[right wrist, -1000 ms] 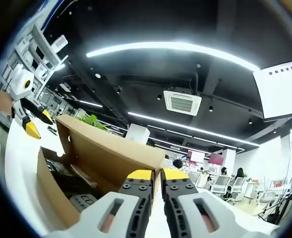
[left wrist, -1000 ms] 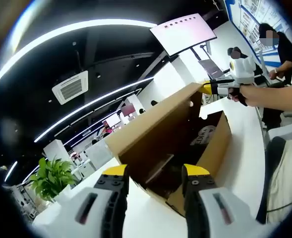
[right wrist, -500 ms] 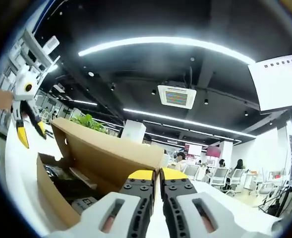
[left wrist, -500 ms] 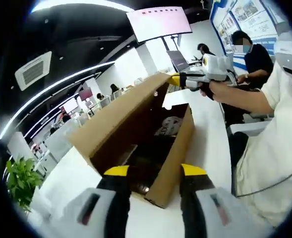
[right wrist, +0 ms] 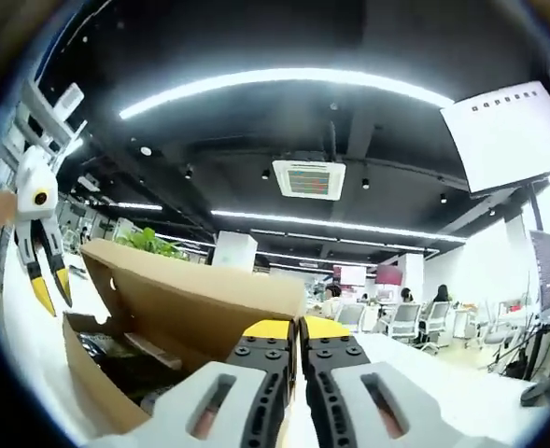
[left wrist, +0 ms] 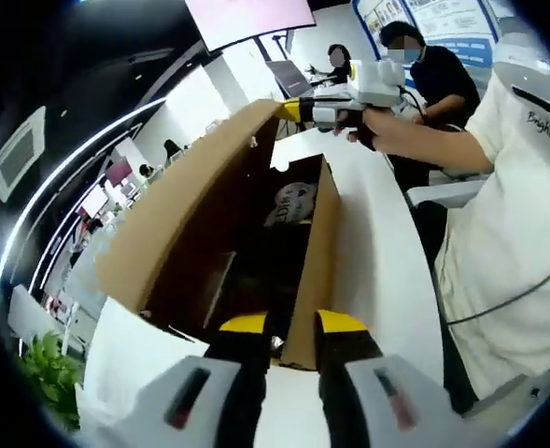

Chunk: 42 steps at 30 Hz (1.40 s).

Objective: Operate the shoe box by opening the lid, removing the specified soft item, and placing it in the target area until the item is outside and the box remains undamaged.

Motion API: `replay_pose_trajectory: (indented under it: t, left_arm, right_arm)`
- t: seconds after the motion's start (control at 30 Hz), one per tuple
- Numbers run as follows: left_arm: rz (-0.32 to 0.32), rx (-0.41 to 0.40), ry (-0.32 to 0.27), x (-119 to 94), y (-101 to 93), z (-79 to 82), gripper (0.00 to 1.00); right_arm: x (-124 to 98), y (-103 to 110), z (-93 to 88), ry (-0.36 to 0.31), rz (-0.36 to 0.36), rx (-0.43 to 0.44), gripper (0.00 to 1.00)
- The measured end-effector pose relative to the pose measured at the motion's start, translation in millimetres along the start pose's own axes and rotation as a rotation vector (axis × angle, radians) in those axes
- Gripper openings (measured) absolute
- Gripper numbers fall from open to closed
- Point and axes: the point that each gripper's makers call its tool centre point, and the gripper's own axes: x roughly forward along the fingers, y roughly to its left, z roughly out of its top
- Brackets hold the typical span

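1. Two tools work a cardboard box (left wrist: 256,243) on the white bench (left wrist: 387,271).
2. The right tool (right wrist: 299,327) is clamped on the raised lid (right wrist: 209,294).
3. The left tool (left wrist: 293,322) stands slightly parted, straddling the box's near wall.
4. Dark contents (left wrist: 265,271) lie inside.

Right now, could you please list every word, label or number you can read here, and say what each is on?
"Bright": on the white shirt, the only clear text.
Item in the box: dark print, too blurred to read.
Wall posters: too small to read.
Ceiling screen: a row of dots, not readable.
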Motion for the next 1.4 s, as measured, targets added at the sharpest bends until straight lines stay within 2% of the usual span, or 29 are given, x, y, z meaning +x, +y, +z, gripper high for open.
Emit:
replay_pose_trajectory:
  t: [0.1,0.17,0.4,0.57,0.63,0.8,0.87,0.97,1.07,1.27,1.4]
  left_arm:
    - [-0.027,0.021,0.009,6,-4.1,-0.2,0.24]
    - [-0.036,0.024,0.027,9,-4.4,-2.1,0.23]
    - [-0.040,0.041,0.073,14,4.3,-9.1,0.16]
    - [-0.108,0.041,0.098,16,-0.4,-13.0,0.15]
    - [-0.143,0.033,0.138,16,-4.7,-18.5,0.11]
    - [-0.150,0.046,0.146,19,-3.2,-17.7,0.09]
    - [-0.165,0.051,0.148,22,-6.5,-18.2,0.11]
    - [-0.162,0.047,0.155,24,-6.5,-19.6,0.11]
    - [-0.158,0.053,0.153,25,-4.3,-20.3,0.08]
    - [-0.174,0.046,0.155,25,-6.8,-20.5,0.06]
    - [-0.194,0.043,0.170,25,-6.7,-20.8,0.05]
  right_arm:
    - [2,0,1.7,0.004,0.008,0.006,0.01]
    - [3,-1,2.3,0.008,0.011,-0.037,0.01]
    - [4,-2,2.0,0.005,0.014,0.027,0.01]
    - [6,-1,2.5,0.009,0.030,0.022,0.01]
    - [6,-2,2.3,0.011,0.034,0.013,0.01]
    - [10,-3,2.8,0.021,0.031,-0.044,0.02]
    - [11,-2,4.9,0.014,0.029,-0.047,0.02]
    - [11,-4,4.0,0.016,0.040,0.015,0.02]
    - [11,-4,4.3,0.015,0.051,0.040,0.02]
    - [14,-4,7.7,-0.007,0.058,0.045,0.02]
    - [17,-6,8.1,0.003,0.068,0.063,0.02]
